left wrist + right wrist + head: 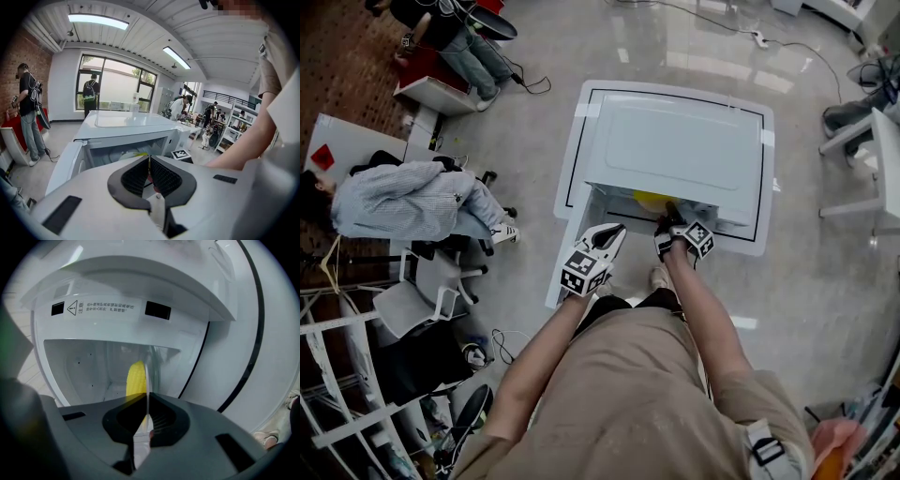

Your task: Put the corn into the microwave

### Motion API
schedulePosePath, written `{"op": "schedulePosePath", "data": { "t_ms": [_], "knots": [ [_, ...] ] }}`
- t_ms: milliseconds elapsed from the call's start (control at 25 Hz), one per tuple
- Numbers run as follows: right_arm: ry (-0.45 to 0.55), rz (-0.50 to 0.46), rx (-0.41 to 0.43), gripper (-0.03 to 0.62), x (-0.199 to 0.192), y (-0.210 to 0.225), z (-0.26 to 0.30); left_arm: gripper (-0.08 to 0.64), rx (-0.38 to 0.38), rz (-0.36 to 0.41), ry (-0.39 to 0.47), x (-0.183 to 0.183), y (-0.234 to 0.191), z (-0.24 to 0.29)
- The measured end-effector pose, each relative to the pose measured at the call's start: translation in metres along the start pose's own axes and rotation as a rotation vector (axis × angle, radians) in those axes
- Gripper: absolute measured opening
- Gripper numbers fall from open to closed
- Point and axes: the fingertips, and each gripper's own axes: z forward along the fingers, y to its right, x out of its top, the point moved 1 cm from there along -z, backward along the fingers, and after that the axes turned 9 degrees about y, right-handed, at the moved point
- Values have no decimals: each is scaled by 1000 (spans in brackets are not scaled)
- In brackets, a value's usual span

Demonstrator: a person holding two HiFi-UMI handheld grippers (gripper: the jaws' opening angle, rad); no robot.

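Note:
A white microwave (675, 141) stands with its door (65, 164) swung open to the left. My right gripper (670, 220) reaches into the mouth of the cavity (89, 366). Its jaws (146, 397) are shut on the thin rim of a plate (147, 376), which bears a yellow cob of corn (136, 378). From above, the corn (650, 199) shows just inside the opening. My left gripper (614, 234) hovers in front of the open door, apart from it. Its fingers (149, 158) are shut with nothing between them.
The microwave sits on a white stand with a black border line (761, 187). A seated person (403, 202) and office chairs (431, 291) are at the left. White tables (872, 159) stand at the right. Cables (525, 80) run over the grey floor.

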Motion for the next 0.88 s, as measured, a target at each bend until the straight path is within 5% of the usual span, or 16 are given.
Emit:
{"op": "schedulePosePath", "data": {
  "t_ms": [680,880],
  "knots": [
    [-26,-16,-107,23,0,-2,17,3,-7,0,-5,-5,2,-7],
    [-111,-113,-104,135,-8,-5,14,2,-12,3,-2,-4,3,-7]
  ]
}}
